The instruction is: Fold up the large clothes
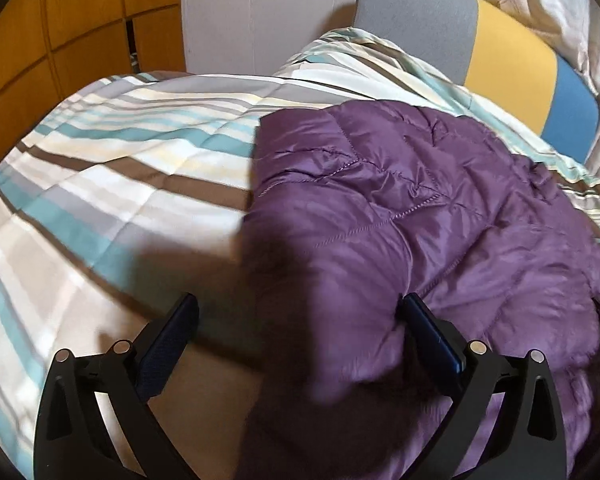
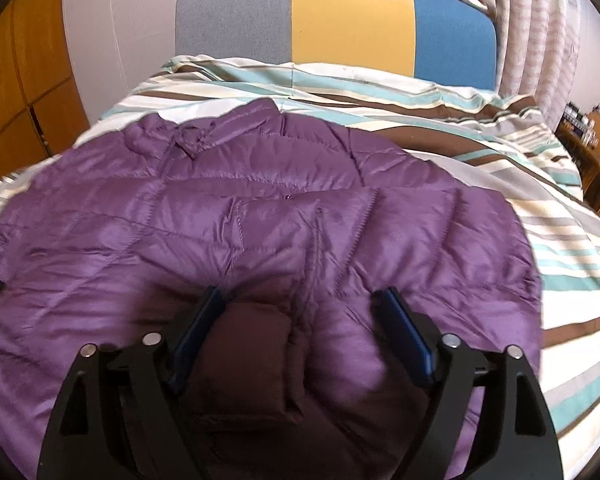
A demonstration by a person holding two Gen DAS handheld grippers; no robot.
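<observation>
Puffy quilted purple jacket (image 2: 260,224), glossy

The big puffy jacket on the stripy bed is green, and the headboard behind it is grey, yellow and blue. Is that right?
Almost. The puffy jacket is purple, not green; the right wrist view shows it plainly. The rest holds: it lies on the stripy bed cover, and the headboard behind it is grey, yellow and blue.

A striped bedspread (image 2: 440,128) covers the bed. At twelve o'clock stands a grey, yellow and blue headboard (image 2: 352,20). Wooden cupboards (image 1: 60,40) are at ten o'clock, shelves (image 2: 596,148) at three o'clock.
</observation>
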